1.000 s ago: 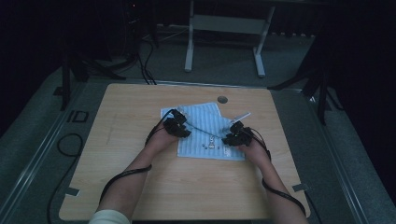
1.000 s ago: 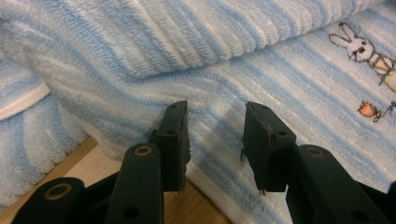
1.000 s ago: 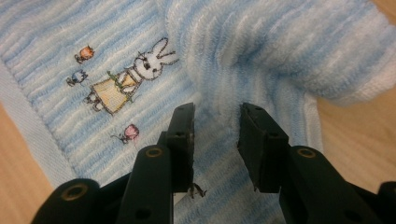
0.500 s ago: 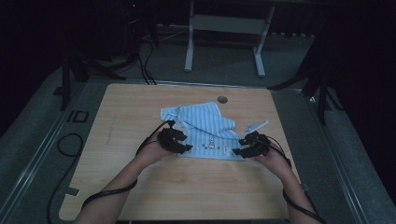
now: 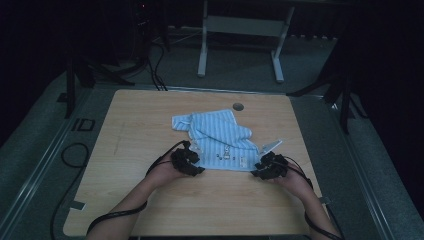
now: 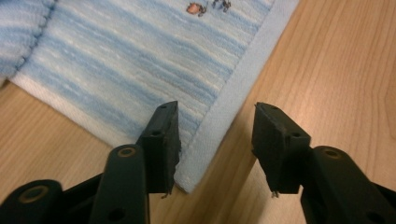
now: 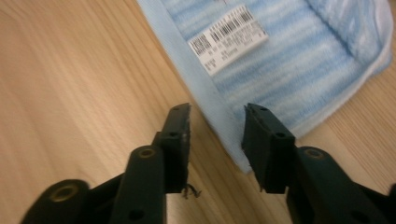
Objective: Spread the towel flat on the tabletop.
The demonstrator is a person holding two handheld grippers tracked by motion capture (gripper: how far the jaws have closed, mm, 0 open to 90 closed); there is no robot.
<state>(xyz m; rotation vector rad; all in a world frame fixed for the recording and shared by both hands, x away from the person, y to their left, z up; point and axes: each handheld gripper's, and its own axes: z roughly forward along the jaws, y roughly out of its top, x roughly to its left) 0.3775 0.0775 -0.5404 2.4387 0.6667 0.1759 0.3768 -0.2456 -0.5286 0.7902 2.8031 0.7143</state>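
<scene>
Wooden table [image 5: 150, 130]: striped towel [image 5: 220, 140] corner between left claw [image 6: 215, 140] jaws, ungripped.

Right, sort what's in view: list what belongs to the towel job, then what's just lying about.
In the job:
- light blue striped terry towel, half folded
- left hand-held gripper, jaws apart at its near corner
- right hand-held gripper, jaws apart at the other near corner

Lying about:
- white barcode label on the towel
- round grey grommet in the wooden table
- grey metal stand behind
</scene>
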